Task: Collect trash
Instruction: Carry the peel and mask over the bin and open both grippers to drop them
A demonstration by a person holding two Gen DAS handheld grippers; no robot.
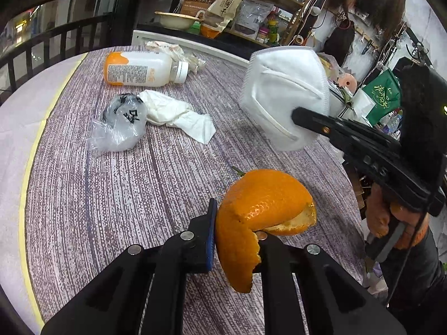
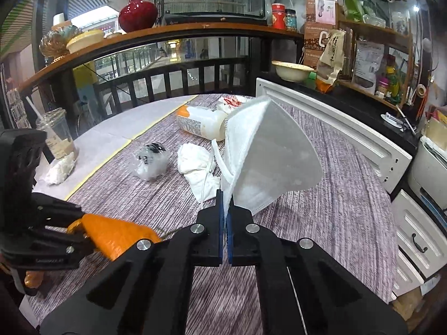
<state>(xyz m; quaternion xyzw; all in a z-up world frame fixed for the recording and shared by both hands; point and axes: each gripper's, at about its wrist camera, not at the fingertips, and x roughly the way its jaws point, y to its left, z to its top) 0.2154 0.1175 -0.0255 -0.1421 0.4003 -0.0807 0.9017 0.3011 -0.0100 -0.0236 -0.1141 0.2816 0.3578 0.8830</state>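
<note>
My left gripper (image 1: 237, 223) is shut on a piece of orange peel (image 1: 262, 206) and holds it above the table; the peel also shows in the right wrist view (image 2: 117, 234). My right gripper (image 2: 225, 203) is shut on the edge of a white face mask (image 2: 268, 156), held up in the air; the mask also shows in the left wrist view (image 1: 282, 95). On the table lie a white bottle with an orange base (image 1: 139, 68), a crumpled white tissue (image 1: 173, 111) and a crumpled clear plastic bag (image 1: 120, 122).
The table (image 1: 111, 209) has a grey woven cover with a yellow-edged strip at the left. A plastic cup with a straw (image 2: 56, 134) stands on a tissue at the far left. More crumpled paper (image 2: 232, 102) lies behind the bottle. White cabinets (image 2: 335, 128) and cluttered shelves stand at right.
</note>
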